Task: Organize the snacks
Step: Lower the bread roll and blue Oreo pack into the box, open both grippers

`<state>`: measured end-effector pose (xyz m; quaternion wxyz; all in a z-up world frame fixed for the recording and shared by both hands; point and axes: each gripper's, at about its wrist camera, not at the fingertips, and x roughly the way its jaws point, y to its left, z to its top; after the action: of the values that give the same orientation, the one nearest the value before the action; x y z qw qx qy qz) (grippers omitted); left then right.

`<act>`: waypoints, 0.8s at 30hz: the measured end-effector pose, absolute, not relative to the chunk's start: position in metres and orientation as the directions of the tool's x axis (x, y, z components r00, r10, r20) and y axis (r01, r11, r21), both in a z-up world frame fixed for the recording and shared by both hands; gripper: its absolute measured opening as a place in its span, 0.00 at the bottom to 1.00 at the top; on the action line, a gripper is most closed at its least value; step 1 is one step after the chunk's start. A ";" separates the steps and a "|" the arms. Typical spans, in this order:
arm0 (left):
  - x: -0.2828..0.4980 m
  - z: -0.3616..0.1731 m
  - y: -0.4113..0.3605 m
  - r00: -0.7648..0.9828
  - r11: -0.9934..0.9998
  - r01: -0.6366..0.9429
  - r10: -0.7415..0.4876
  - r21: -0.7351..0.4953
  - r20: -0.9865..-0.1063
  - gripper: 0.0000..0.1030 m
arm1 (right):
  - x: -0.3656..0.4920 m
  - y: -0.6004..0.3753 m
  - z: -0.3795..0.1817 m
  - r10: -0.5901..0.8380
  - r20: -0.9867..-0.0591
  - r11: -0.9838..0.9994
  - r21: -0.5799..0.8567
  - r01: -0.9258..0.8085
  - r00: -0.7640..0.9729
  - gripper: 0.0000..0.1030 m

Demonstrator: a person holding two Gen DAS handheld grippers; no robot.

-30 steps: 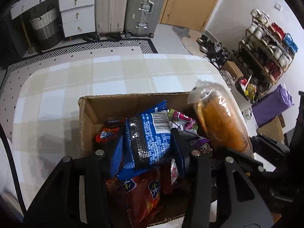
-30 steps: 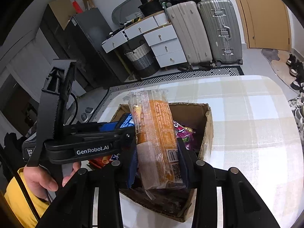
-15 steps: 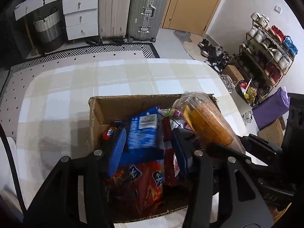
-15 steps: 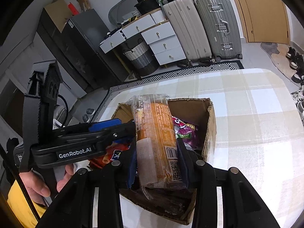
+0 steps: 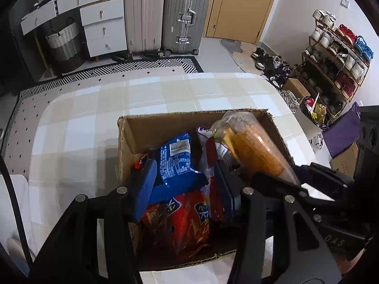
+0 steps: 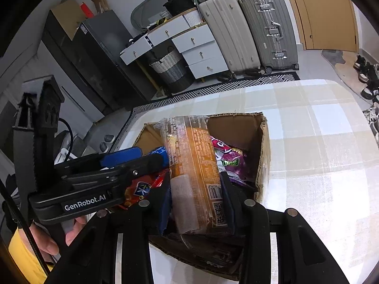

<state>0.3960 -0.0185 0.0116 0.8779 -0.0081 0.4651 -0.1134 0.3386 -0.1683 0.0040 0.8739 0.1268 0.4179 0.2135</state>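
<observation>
An open cardboard box (image 5: 189, 116) of snack bags stands on the checked tablecloth. My left gripper (image 5: 183, 165) hovers over its near side, open. A blue snack bag (image 5: 177, 163) lies loose between its fingers on a red bag (image 5: 180, 220). My right gripper (image 6: 195, 189) is shut on a long clear-wrapped orange cake pack (image 6: 191, 161), held upright over the box (image 6: 263, 153). In the left wrist view that pack (image 5: 255, 151) leans in over the box's right side. A purple bag (image 6: 227, 161) sits behind it. The left gripper (image 6: 142, 158) reaches in from the left.
The checked tablecloth (image 5: 94, 118) spreads left of and beyond the box. A hand with a yellow sleeve (image 6: 47, 243) holds the left gripper's handle. Suitcases (image 5: 165, 14), white drawers (image 5: 101, 28) and a woven basket (image 5: 64, 45) stand behind, and a shoe rack (image 5: 336, 54) at the right.
The blue bag has left my left gripper's fingers and settled lower in the box. The left gripper has widened a little and drawn back. The right gripper keeps the cake pack almost still.
</observation>
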 end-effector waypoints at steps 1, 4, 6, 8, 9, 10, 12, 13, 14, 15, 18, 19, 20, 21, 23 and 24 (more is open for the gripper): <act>0.396 0.011 -0.018 0.540 0.975 0.189 -0.203 -0.118 -0.817 0.46 | 0.338 -0.168 0.005 0.474 -0.677 0.879 0.396 -0.264 0.563 0.37; 0.396 0.010 -0.014 0.539 0.976 0.181 -0.202 -0.122 -0.818 0.46 | 0.336 -0.166 0.005 0.463 -0.683 0.886 0.382 -0.264 0.565 0.37; 0.397 0.009 -0.012 0.537 0.976 0.180 -0.204 -0.125 -0.819 0.46 | 0.334 -0.165 0.005 0.453 -0.684 0.891 0.367 -0.267 0.572 0.37; 0.398 0.009 -0.011 0.538 0.976 0.179 -0.201 -0.122 -0.818 0.46 | 0.333 -0.164 0.005 0.443 -0.688 0.896 0.358 -0.262 0.574 0.38; 0.398 0.009 -0.010 0.538 0.976 0.179 -0.200 -0.122 -0.819 0.46 | 0.332 -0.165 0.006 0.441 -0.688 0.897 0.359 -0.258 0.577 0.38; 0.397 0.008 -0.010 0.536 0.977 0.178 -0.199 -0.121 -0.821 0.46 | 0.332 -0.167 0.006 0.442 -0.687 0.897 0.361 -0.257 0.577 0.38; 0.398 0.008 -0.009 0.535 0.977 0.176 -0.198 -0.121 -0.821 0.46 | 0.331 -0.168 0.006 0.447 -0.686 0.894 0.365 -0.259 0.574 0.38; 0.398 0.008 -0.009 0.534 0.977 0.175 -0.196 -0.119 -0.822 0.47 | 0.331 -0.167 0.006 0.443 -0.689 0.896 0.359 -0.261 0.573 0.38; 0.398 0.009 -0.010 0.534 0.978 0.173 -0.195 -0.119 -0.822 0.47 | 0.330 -0.166 0.007 0.436 -0.691 0.900 0.347 -0.264 0.577 0.38; 0.398 0.009 -0.009 0.536 0.977 0.172 -0.197 -0.122 -0.821 0.47 | 0.328 -0.165 0.009 0.424 -0.691 0.906 0.331 -0.265 0.585 0.39; 0.398 0.010 -0.007 0.538 0.979 0.157 -0.195 -0.130 -0.820 0.47 | 0.321 -0.160 0.014 0.357 -0.696 0.933 0.238 -0.269 0.623 0.45; 0.397 0.010 -0.005 0.539 0.980 0.147 -0.194 -0.136 -0.820 0.47 | 0.319 -0.161 0.016 0.359 -0.692 0.932 0.237 -0.273 0.626 0.46; 0.397 0.010 -0.004 0.538 0.980 0.142 -0.196 -0.141 -0.820 0.47 | 0.318 -0.162 0.017 0.363 -0.689 0.931 0.240 -0.276 0.627 0.46; 0.396 0.010 -0.003 0.538 0.980 0.138 -0.197 -0.145 -0.820 0.47 | 0.317 -0.164 0.018 0.356 -0.689 0.934 0.235 -0.269 0.631 0.46; 0.395 0.011 -0.001 0.537 0.980 0.127 -0.196 -0.150 -0.821 0.47 | 0.315 -0.168 0.021 0.364 -0.680 0.931 0.248 -0.268 0.636 0.46; 0.394 0.012 0.000 0.537 0.980 0.124 -0.197 -0.154 -0.820 0.47 | 0.315 -0.169 0.023 0.368 -0.679 0.930 0.253 -0.268 0.635 0.46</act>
<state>0.3942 0.0003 0.0116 0.8758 -0.0385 0.4722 -0.0917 0.3148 -0.1693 0.0226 0.9019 0.0642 0.3892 0.1761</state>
